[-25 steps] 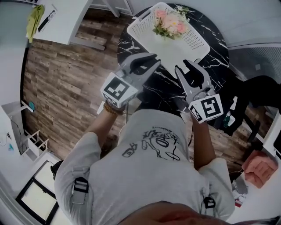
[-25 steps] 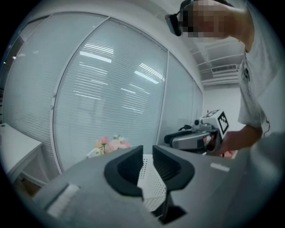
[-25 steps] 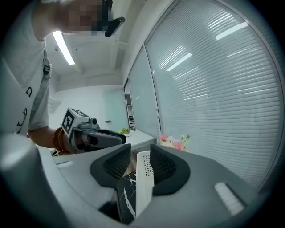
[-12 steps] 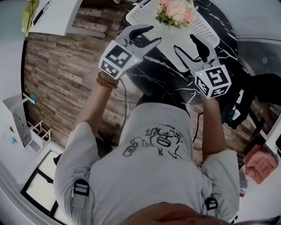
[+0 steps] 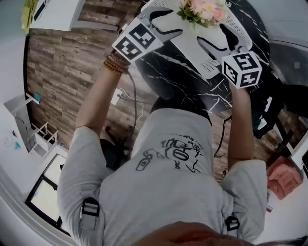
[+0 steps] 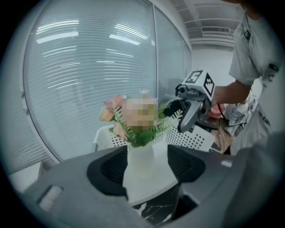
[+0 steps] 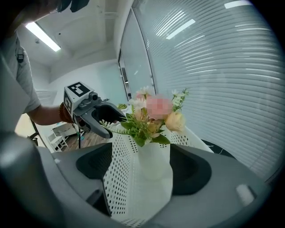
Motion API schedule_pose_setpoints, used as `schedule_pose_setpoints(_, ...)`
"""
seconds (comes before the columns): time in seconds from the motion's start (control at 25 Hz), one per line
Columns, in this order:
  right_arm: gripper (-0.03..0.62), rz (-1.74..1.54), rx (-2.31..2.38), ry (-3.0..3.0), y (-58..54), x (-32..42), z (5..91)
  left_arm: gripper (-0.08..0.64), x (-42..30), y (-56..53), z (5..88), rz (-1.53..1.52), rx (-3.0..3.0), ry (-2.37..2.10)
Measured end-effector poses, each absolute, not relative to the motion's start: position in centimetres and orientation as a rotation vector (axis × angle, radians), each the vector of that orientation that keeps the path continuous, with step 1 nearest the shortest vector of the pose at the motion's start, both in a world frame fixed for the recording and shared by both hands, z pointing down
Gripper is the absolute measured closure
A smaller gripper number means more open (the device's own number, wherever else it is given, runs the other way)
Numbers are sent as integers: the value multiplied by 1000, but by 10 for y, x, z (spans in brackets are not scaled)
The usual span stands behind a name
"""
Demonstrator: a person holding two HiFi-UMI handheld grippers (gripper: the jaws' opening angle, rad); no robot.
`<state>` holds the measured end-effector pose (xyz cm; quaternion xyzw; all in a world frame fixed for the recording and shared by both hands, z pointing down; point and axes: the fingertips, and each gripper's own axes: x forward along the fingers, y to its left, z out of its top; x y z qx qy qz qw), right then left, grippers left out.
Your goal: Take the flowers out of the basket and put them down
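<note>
A bunch of pink and peach flowers (image 5: pixel 204 10) stands in a white vase (image 6: pixel 140 167) inside a white perforated basket (image 5: pixel 190 45) on the black marble table (image 5: pixel 183 72). My left gripper (image 5: pixel 172 21) reaches over the basket's left side and my right gripper (image 5: pixel 212 34) over its right side. The jaws of both have just been opening and stand wide. In the left gripper view the vase shows in the gap ahead, untouched, with the right gripper (image 6: pixel 187 116) beyond. The right gripper view shows the flowers (image 7: pixel 153 116), the vase (image 7: pixel 153 162) and the left gripper (image 7: pixel 104 120).
The basket's holed wall (image 7: pixel 118 178) rises in front of the right jaws. A glass wall with blinds (image 6: pixel 89 80) stands behind the table. Wooden floor (image 5: pixel 62 77) lies left of the table, with a white desk (image 5: pixel 57 12) at the upper left and a pink cloth (image 5: pixel 284 180) at the lower right.
Both grippers have gone forward and down to the basket, and their jaws have spread wide. The basket now sits at the top edge of the head view.
</note>
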<state>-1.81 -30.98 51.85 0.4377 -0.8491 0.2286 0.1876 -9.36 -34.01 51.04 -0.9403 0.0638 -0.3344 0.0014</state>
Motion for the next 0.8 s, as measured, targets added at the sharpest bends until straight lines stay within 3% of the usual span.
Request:
schedule_pose_setpoints(0.28,173,644,1181,-2373,-334,-18,541,238,-80,-356,532,-1169,-2880,72)
schedule_pose_setpoints(0.8,181,652,1071,-2351,-362,-25,578,236,-61,-371,568,-1329,-2792,-89)
